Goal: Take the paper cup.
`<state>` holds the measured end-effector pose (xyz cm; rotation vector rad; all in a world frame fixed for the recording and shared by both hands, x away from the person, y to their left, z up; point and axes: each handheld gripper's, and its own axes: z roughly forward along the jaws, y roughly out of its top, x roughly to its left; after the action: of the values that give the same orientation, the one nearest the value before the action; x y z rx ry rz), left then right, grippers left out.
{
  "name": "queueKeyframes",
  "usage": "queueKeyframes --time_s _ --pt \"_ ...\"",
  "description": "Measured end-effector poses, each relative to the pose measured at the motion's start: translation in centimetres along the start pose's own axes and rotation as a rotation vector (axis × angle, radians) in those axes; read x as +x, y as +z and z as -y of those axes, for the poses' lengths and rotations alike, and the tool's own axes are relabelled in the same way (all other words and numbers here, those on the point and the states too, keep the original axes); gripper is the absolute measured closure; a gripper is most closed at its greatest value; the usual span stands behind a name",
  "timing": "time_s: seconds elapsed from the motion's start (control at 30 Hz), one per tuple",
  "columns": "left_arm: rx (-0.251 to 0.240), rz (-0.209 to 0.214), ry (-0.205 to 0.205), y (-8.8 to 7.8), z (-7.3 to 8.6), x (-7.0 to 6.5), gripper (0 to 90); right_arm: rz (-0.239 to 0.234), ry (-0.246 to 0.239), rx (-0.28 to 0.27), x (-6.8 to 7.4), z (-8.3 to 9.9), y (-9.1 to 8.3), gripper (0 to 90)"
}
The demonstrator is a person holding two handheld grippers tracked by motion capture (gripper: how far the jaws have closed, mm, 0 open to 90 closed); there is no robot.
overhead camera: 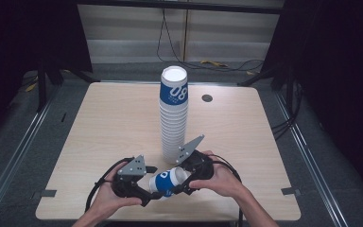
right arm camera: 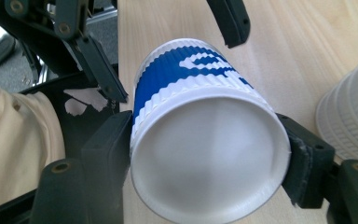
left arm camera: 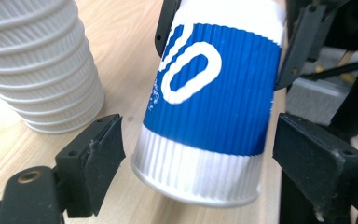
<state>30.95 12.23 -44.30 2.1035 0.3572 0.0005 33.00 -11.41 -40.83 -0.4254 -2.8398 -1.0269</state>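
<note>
A blue and white ribbed paper cup (overhead camera: 166, 182) lies on its side in the air between my two grippers, near the table's front edge. My right gripper (overhead camera: 182, 182) is shut on its wide mouth end; in the right gripper view both pads (right arm camera: 114, 154) press the cup (right arm camera: 205, 140) at the rim. My left gripper (overhead camera: 153, 187) stands open around the narrow base. In the left gripper view a gap shows on each side between the cup (left arm camera: 214, 107) and the pads (left arm camera: 105, 151). A tall stack of white cups (overhead camera: 174, 118), topped by a blue one, stands just behind.
The light wooden table (overhead camera: 113, 123) has a round dark grommet (overhead camera: 207, 98) at the back right. The stack's base (left arm camera: 37, 65) is close to the left jaw, and it shows at the right edge (right arm camera: 349, 116) of the right gripper view. Cables lie on the floor behind.
</note>
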Motion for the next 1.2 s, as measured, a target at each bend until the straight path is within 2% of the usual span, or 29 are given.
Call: queueKeyframes --time_s 0.07,0.27,0.47,0.6,0.73,0.83,0.87,1.03,1.2 --pt "-0.027 -0.005 -0.001 -0.2 -0.1 0.0 16.2 0.008 0.011 -0.015 0.0 0.1 -0.3 27.9" --pt "-0.067 -0.007 0.011 -0.9 -0.2 -0.1 16.3 0.022 0.042 -0.076 -0.2 1.3 -0.4 27.8" --pt "-0.138 0.017 -0.021 -1.4 -0.5 0.1 16.2 0.037 0.069 -0.17 -0.3 2.4 -0.8 27.7" --pt "-0.141 0.012 -0.021 -1.5 -0.8 0.0 16.3 0.032 0.076 -0.233 -0.3 2.8 -0.9 27.7" --pt "-0.164 -0.003 -0.034 -1.8 -0.7 0.2 15.9 0.003 0.087 -0.293 -0.4 3.2 -0.8 27.7" --pt "-0.177 -0.014 -0.042 -2.1 -0.6 0.4 15.9 -0.001 0.098 -0.321 -0.4 3.5 -0.5 27.7" --pt "-0.184 -0.014 -0.043 -2.2 -0.6 0.5 15.8 0.006 0.103 -0.328 -0.4 3.6 -0.5 27.7" --pt "-0.205 -0.014 -0.052 -2.4 -0.6 0.7 15.8 -0.015 0.113 -0.357 -0.4 3.7 -0.2 27.7" --pt "-0.213 0.004 -0.067 -2.7 -0.6 0.9 16.2 -0.057 0.126 -0.405 -0.4 3.9 -0.3 27.8"
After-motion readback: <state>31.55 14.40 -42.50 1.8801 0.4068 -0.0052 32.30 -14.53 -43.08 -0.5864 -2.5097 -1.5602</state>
